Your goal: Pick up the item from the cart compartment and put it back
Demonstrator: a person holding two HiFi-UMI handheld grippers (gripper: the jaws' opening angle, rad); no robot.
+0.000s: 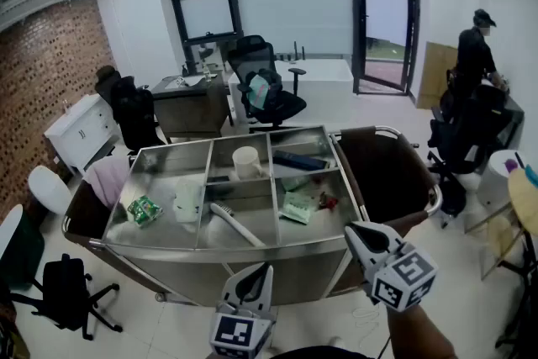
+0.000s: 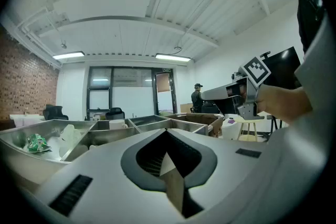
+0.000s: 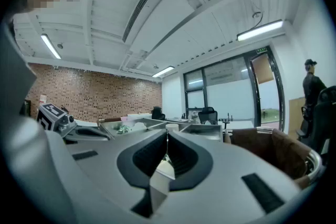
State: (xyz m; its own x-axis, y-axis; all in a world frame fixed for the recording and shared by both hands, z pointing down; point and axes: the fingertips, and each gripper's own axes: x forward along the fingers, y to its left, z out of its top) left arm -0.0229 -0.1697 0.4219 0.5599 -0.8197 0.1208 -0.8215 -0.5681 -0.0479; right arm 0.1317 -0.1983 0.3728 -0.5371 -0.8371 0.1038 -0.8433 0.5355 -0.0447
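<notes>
Left gripper (image 1: 266, 270): my jaws are pressed together with nothing between them, and the tip sits just short of the cart's near edge.
Right gripper (image 1: 349, 227): my jaws are closed too and hold nothing, and the tip is over the cart's near right corner.
Cart (image 1: 168, 249): it has a steel top divided into compartments.
Left compartment: a green snack packet (image 1: 143, 210) lies beside a crumpled white item (image 1: 187, 199).
Middle compartments: a white cup (image 1: 245, 162) stands in the far one, and a white-handled brush (image 1: 235, 224) lies in the near one.
Right compartments: a dark flat item (image 1: 298, 161) lies in the far one, and a green sachet (image 1: 296, 208) and a small red thing (image 1: 326, 200) lie in the near one.
Held: neither of my grippers touches any item.
</notes>
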